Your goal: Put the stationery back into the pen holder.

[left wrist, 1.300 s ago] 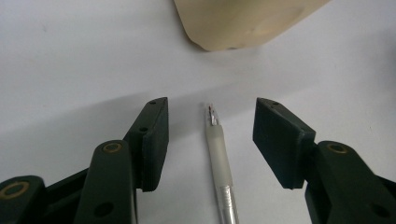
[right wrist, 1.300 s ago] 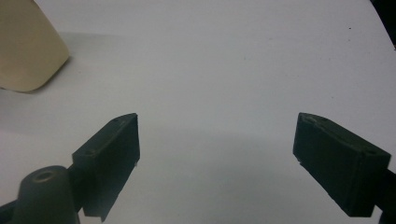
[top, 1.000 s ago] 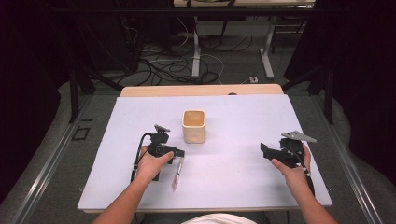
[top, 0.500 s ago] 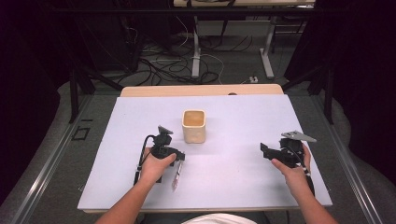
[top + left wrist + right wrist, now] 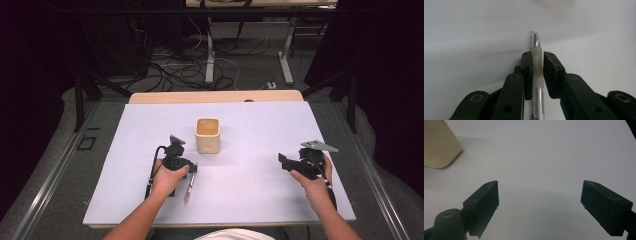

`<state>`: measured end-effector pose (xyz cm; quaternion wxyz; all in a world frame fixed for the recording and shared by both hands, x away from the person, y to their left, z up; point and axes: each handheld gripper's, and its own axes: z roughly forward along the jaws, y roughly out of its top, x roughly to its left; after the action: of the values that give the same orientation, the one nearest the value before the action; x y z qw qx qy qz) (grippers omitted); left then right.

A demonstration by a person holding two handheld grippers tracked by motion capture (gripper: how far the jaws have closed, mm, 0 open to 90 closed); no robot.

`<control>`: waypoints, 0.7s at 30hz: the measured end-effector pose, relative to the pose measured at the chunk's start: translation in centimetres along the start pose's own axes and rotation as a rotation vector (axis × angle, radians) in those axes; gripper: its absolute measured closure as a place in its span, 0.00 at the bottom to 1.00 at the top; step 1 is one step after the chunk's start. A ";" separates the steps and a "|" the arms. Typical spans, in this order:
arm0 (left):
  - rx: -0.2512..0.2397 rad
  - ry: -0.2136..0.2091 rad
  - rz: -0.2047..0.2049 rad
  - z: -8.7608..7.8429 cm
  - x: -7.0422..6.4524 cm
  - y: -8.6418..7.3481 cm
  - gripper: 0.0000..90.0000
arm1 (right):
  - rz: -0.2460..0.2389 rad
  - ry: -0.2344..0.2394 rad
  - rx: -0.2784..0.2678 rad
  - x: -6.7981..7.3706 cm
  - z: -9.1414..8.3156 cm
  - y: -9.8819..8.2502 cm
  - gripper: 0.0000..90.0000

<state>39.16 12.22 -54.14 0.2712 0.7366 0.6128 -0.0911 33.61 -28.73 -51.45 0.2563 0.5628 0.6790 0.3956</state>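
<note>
A clear pen point(image 5: 537, 72) with a frosted grip sleeve and a red-tipped point is seen between the jaws of the left gripper point(image 5: 537, 65), lying along them with its tip poking out past the jaw ends; in the high view the pen point(image 5: 189, 186) lies on the white table point(image 5: 250, 200) just under and nearward of that gripper point(image 5: 186, 169). The left jaw is pressed to the sleeve, a thin gap is left at the right jaw, so the pen is bracketed but a firm clamp cannot be told. Compared with a second ago, the left gripper is found shifted slightly toward the pen and lower over it; the pen itself is unmoved. A pick-up is judged to be starting, with closing the jaws as the likely next need. A cream square cup point(image 5: 207, 135) is set just beyond the left gripper, apart from it, and is glimpsed at the far left of the right gripper view point(image 5: 439, 142). The right gripper point(image 5: 540, 205) is held wide open and empty, well apart to the right, unchanged.
</note>
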 end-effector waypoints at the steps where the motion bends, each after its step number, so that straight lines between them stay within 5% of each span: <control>1: 0.000 0.000 -0.002 0.0 0.0 0.0 0.88 | 0.007 0.000 0.002 0.1 0.0 0.0 0.16; 21: 0.004 -0.014 -0.033 0.0 0.0 0.1 0.89 | 0.006 0.003 0.005 0.0 0.0 0.0 0.16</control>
<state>39.24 12.25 -54.14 0.2726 0.7264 0.6227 -0.1018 33.62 -28.69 -51.49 0.2525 0.5650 0.6787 0.3955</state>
